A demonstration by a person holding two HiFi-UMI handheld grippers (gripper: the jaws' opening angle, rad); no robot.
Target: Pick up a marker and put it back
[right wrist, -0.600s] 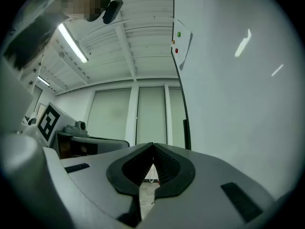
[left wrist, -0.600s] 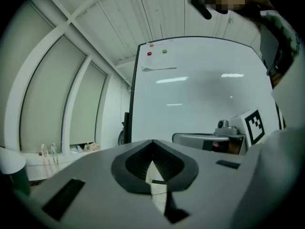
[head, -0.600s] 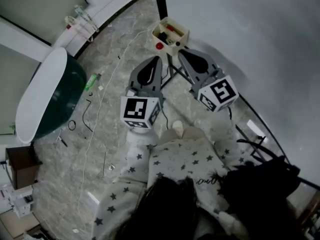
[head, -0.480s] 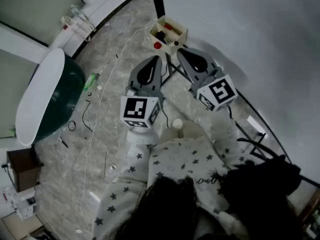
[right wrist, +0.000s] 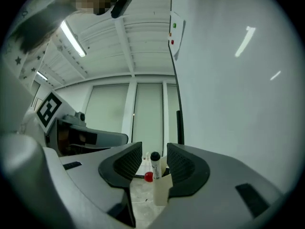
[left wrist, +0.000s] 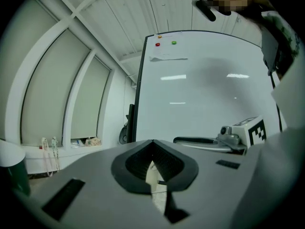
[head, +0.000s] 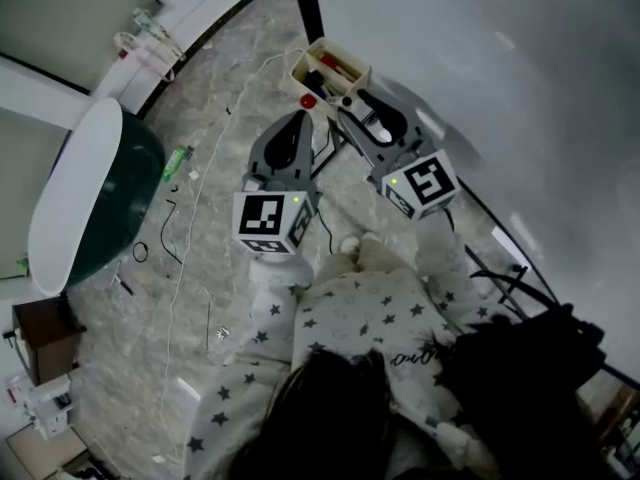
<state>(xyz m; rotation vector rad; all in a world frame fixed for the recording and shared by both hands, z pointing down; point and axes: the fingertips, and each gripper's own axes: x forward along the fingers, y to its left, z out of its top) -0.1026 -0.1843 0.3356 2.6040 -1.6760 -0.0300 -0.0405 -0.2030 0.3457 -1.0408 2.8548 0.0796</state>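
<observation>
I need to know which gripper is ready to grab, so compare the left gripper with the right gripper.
The left gripper has its jaws shut; the right gripper has its jaws apart. Nothing sits between the left gripper's jaws, while a black-capped marker shows in the right gripper's gap, untouched. Both point roughly toward the cream tray.

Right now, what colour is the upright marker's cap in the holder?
Black; the marker shows best in the right gripper view.
</observation>
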